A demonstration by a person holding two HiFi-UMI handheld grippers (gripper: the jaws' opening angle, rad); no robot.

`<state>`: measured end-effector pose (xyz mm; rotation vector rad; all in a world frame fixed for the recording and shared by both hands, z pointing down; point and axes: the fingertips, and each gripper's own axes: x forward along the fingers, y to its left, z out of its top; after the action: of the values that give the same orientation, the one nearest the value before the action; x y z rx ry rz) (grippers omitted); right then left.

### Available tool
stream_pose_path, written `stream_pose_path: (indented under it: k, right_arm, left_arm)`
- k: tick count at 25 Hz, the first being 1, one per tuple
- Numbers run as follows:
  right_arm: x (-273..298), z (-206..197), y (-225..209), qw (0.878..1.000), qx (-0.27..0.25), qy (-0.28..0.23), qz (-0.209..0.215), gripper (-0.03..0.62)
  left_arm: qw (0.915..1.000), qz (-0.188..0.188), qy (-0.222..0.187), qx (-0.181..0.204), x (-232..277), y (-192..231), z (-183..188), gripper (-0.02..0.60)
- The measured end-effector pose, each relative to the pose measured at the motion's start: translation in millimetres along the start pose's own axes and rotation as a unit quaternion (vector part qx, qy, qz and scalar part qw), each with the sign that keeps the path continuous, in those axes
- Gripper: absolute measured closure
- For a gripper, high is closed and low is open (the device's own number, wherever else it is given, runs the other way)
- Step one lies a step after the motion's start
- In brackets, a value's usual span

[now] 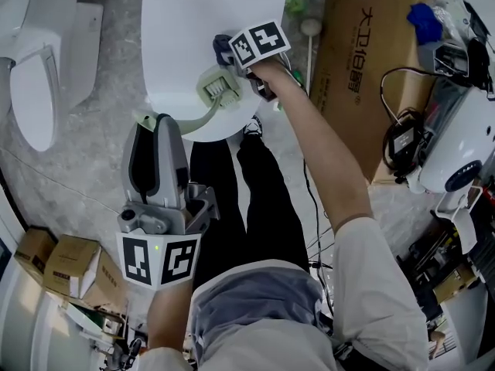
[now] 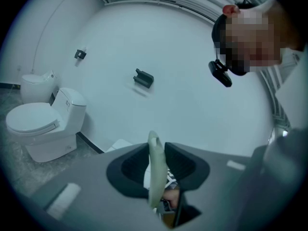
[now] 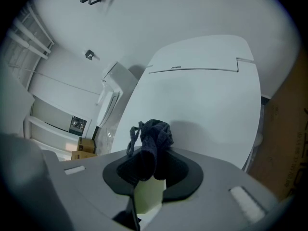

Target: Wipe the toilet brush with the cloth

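Note:
The pale green toilet brush has its flat head (image 1: 216,88) over the closed white toilet lid (image 1: 178,29), and its curved handle (image 1: 193,119) runs back to my left gripper (image 1: 158,124), which is shut on it. In the left gripper view the handle (image 2: 155,170) stands pinched between the jaws of the left gripper (image 2: 157,163). My right gripper (image 1: 237,63) is shut on a dark blue cloth (image 1: 223,49) right beside the brush head. The cloth (image 3: 153,141) bunches out of the right gripper (image 3: 154,166), with the brush head (image 3: 147,196) just under it.
A second white toilet (image 1: 39,76) stands at the left. A big cardboard box (image 1: 363,68) and a white machine (image 1: 464,145) with cables crowd the right. Small cardboard boxes (image 1: 66,269) lie at the lower left. The person's legs (image 1: 247,207) stand before the toilet.

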<state>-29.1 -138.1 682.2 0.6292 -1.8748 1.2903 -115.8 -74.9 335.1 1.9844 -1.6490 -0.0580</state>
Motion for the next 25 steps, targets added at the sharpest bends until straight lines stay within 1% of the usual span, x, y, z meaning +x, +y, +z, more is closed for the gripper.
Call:
stream_pose_path:
  k: [16,21,25]
  right_arm:
    - [-15.2,-14.8,-8.2,0.999,0.003,-0.028,-0.015,0.513]
    - [-17.6,-20.7,-3.0,0.999,-0.026,-0.033,-0.021,0.513]
    - [-21.1,-30.4,-3.3,0.998,-0.057,-0.021,-0.034,0.513]
  left_arm:
    - [1.0,-0.001,-0.005,0.005,0.5,-4.9,-0.2,0.581]
    - [0.9999,-0.001,-0.004,0.009,-1.3,-6.0,-1.7,0.581]
    - [0.9999,0.001,-0.008,0.009,0.9,-7.0,-2.0,0.581]
